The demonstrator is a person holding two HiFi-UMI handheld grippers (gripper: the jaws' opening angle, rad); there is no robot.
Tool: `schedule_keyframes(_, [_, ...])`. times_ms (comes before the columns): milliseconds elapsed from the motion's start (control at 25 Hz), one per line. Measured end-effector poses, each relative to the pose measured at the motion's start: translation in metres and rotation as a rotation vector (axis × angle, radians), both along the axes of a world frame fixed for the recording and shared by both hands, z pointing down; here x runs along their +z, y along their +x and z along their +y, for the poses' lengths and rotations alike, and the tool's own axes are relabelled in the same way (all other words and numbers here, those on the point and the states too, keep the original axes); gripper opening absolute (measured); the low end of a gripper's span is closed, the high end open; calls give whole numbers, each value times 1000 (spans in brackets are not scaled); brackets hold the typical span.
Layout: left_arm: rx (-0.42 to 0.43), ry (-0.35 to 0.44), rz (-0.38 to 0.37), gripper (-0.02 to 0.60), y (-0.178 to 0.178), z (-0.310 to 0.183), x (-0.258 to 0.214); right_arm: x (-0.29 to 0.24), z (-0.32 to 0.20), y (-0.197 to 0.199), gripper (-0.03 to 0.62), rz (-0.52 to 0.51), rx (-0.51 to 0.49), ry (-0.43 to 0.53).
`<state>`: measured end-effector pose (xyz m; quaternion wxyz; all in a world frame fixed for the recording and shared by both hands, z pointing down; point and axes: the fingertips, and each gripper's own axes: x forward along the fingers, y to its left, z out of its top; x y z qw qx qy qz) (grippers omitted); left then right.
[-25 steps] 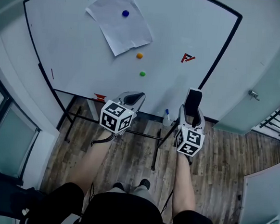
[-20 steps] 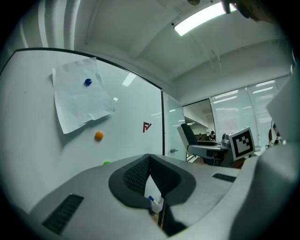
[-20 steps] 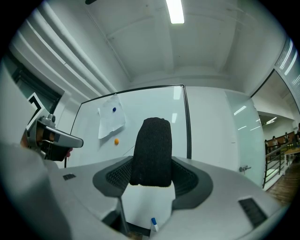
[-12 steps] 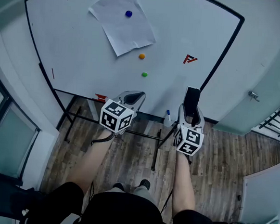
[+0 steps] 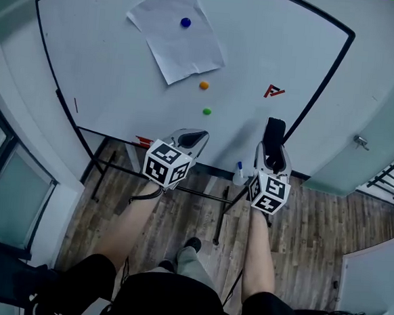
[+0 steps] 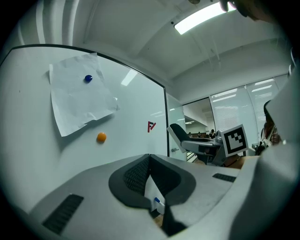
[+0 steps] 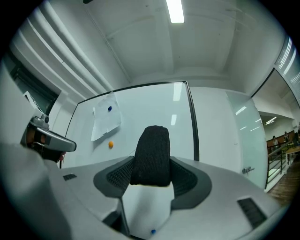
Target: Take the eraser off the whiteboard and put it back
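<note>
Head view: your right gripper (image 5: 273, 152), at 3 o'clock of your left gripper (image 5: 193, 136), clamps the black eraser (image 5: 274, 129) near the whiteboard's (image 5: 121, 79) lower right corner. Left gripper view: your jaws sit together, empty. Right gripper view: both pads press the upright eraser, with the whiteboard at 12 o'clock.

**Fig. Lighting & optics.** Bright, even indoor light from overhead. Strip lamp (image 6: 206, 16) at 1 o'clock in left gripper view is blown out; 2nd strip lamp (image 7: 176, 10) sits at 12 o'clock in right gripper view. Lamp reflections streak the whiteboard (image 7: 140, 108). Paper sheet (image 6: 77, 98) casts a soft shadow at its 6 o'clock edge. Both gripper views: fisheye, black vignette at corners, straight edges bowed. Eraser (image 7: 151, 154) sharp; nearest foreground approx. soft. Head view crisp, bowed at margins.
</note>
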<state>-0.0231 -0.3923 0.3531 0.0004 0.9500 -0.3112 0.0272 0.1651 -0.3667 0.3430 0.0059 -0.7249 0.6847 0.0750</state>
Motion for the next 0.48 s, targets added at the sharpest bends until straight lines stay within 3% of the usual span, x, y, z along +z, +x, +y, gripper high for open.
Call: schedule_keyframes(480, [4, 16, -4, 21, 22, -68, -2, 10, -72, 16, 253, 1, -4, -8])
